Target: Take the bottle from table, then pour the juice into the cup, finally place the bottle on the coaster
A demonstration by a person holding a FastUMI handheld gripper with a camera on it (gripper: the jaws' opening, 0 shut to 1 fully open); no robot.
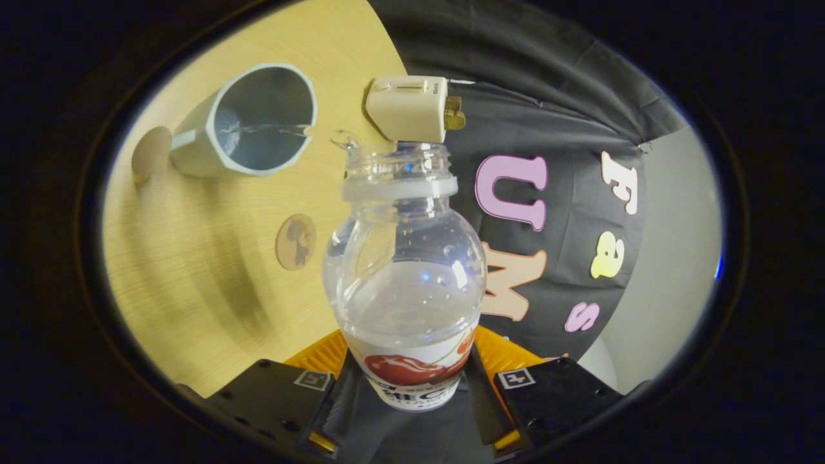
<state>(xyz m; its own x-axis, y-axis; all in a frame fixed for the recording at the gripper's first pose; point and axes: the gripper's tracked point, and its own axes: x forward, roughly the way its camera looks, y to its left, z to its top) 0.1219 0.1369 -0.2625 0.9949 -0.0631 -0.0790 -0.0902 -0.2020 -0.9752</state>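
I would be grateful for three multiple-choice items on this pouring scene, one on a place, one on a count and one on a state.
1. Where is the bottle?
A. Between the gripper's fingers
B. Standing on a coaster
C. Inside the cup

2. How many round coasters lie on the table?
A. One
B. Two
C. Four

3. What state is the bottle's neck in?
A. Capped
B. Open, with liquid running toward the cup
C. Broken off

Answers:
1 A, both fingers press on its labelled base.
2 B, one coaster lies beside the bottle and another coaster lies against the cup.
3 B, no cap shows and a thin clear stream reaches the cup's rim.
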